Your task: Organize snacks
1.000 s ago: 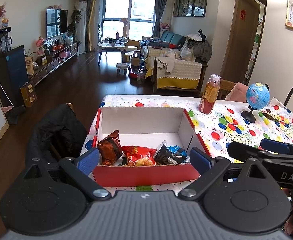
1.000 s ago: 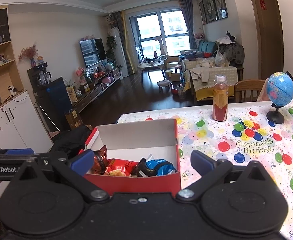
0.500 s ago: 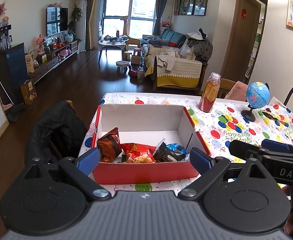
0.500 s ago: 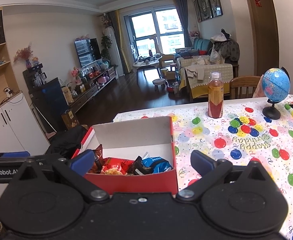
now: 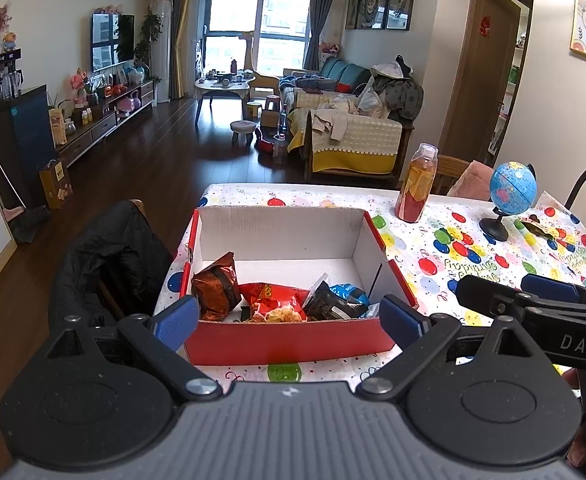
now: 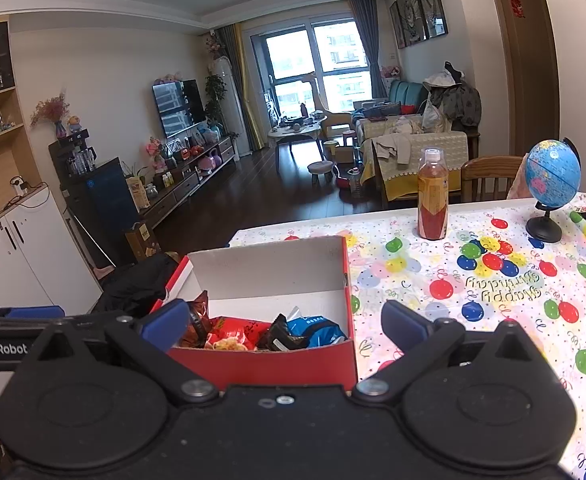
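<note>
Evidently both grippers, left gripper (image 5: 289,320) and right gripper (image 6: 285,326), hover released; reaching carelessly could crush the snack packets (image 5: 277,300) or shove the red box (image 5: 289,346).

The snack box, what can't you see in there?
- Left wrist view: the near wall of the red box hides the snack bags' lower parts.
- Right wrist view: the left blue fingertip covers the brown bag.
- Both views: bag lettering is too small to read.

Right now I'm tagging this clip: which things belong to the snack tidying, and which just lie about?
Job: red box; brown packet; red packet; black-and-blue packet.
Lying about: drink bottle; globe; balloon tablecloth.
</note>
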### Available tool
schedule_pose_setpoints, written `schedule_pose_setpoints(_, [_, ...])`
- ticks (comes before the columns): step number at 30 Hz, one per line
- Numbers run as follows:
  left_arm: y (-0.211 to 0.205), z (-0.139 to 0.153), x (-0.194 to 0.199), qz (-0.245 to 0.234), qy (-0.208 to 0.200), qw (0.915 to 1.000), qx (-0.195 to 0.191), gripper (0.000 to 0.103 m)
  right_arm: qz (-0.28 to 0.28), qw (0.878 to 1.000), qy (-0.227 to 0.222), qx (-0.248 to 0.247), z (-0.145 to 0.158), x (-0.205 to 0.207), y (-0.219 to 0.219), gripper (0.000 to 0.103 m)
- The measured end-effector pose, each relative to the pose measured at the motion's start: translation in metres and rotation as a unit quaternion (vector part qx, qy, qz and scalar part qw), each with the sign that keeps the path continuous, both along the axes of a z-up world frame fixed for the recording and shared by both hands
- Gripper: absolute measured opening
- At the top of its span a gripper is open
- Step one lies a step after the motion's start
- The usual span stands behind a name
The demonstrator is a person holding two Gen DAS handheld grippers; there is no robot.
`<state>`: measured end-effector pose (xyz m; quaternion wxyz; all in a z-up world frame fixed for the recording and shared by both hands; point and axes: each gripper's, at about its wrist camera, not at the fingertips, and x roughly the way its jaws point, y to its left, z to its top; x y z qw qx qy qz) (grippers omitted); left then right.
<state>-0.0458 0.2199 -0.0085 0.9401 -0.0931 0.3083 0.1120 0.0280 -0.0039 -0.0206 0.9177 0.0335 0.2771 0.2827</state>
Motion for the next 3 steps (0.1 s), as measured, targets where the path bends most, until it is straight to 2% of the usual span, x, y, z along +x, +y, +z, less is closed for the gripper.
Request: schedule_pose_setpoints(3, [-0.0002, -0.0006, -0.0003, -0.001, 0.002, 1.0, -0.003, 0.098, 0.0, 1.0, 0.001, 0.0, -0.0001, 0.0001, -0.0001, 0.103])
